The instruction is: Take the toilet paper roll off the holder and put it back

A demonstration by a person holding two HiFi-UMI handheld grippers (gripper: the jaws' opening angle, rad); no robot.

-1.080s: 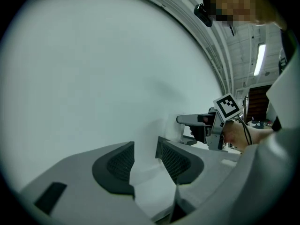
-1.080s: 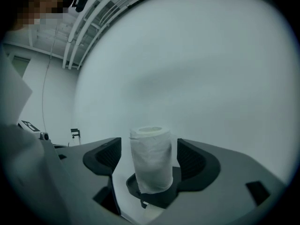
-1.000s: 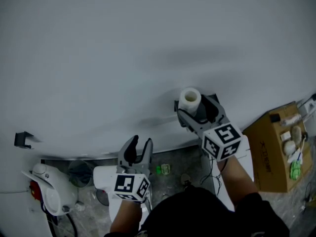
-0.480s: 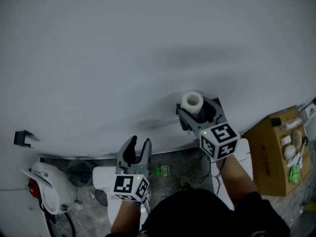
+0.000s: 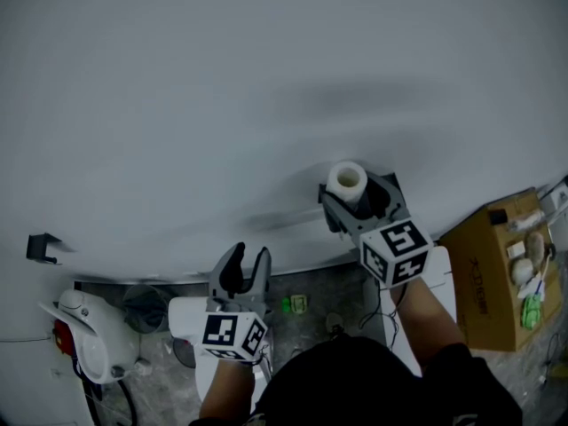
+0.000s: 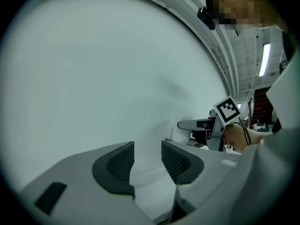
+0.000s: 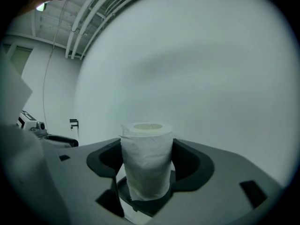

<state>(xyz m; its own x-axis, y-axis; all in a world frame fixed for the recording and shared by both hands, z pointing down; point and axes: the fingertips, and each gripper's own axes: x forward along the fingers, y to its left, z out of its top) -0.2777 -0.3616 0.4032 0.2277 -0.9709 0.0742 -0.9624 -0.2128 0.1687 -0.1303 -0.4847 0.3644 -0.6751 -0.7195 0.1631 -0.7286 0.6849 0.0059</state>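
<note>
- Right gripper view showed the toilet paper roll (image 7: 147, 139) standing upright between the jaws of the right gripper (image 7: 146, 156), with its open core facing up.
- Both pads lay against the sides of the roll, one on each side; the jaws had just been closing and pinched it.
- The roll's lower end sat on the dark holder (image 7: 146, 205), which showed in the gap beneath the jaws.
- From the head view, the roll (image 5: 346, 180) was up against the white wall (image 5: 266, 87), and the right gripper (image 5: 353, 193) reached in level from below it in the frame.
- The left gripper (image 5: 251, 260) was held well apart from the roll, lower and to the left in the frame, also pointing at the wall.
- Its jaws (image 6: 147, 156) were spread, with only bare wall between them.
</note>
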